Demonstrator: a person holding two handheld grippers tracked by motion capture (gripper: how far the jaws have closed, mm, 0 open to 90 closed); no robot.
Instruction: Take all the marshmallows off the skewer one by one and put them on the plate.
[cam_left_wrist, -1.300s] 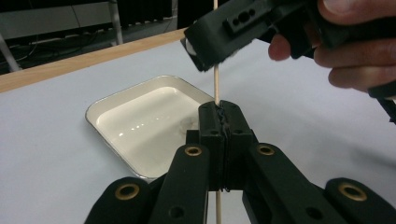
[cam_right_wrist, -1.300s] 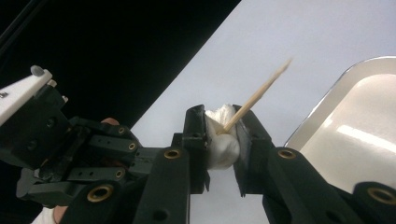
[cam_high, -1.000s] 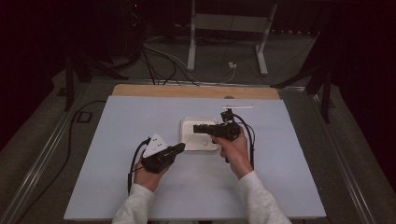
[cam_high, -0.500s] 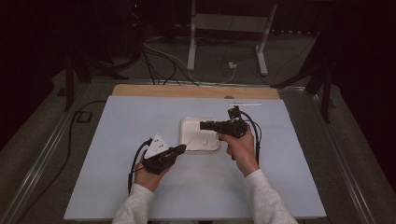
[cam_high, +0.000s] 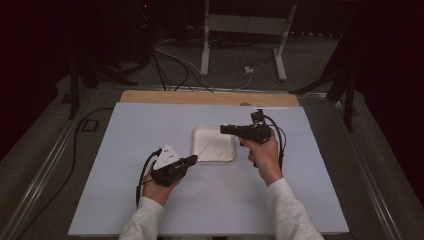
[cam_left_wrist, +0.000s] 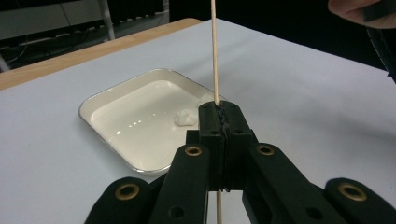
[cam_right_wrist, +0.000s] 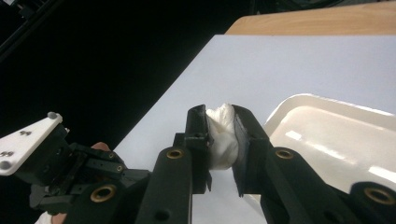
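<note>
the desk (cam_high: 125, 200) lies under a pale blue sheet, with a strip of bare wood along its far edge, and both of the person's forearms come in from the near side. near the middle of the desk sits a white tray (cam_high: 201, 150), square with rounded corners, and a small white lump (cam_left_wrist: 185, 117) lies inside it

the left gripper (cam_high: 191, 160) rests low just beside the tray's near left corner. its fingers (cam_left_wrist: 211, 122) are shut tight on a thin wooden stick (cam_left_wrist: 214, 51), which passes between them and runs on past the tips; in the high view the stick (cam_high: 207, 147) slants across the tray toward the other hand

the right gripper (cam_high: 224, 130) is held above the tray's far right part, pointing to the left. its fingers (cam_right_wrist: 198, 128) are closed on a soft white piece (cam_right_wrist: 223, 135), pressed from both sides, with the fingers kept apart only by the piece itself. in the right gripper view the left gripper (cam_right_wrist: 70, 163) sits lower left, and the tray (cam_right_wrist: 327, 149) lies to the right

beyond the desk, cables (cam_high: 170, 60) and a metal stand (cam_high: 245, 30) are on the floor
</note>
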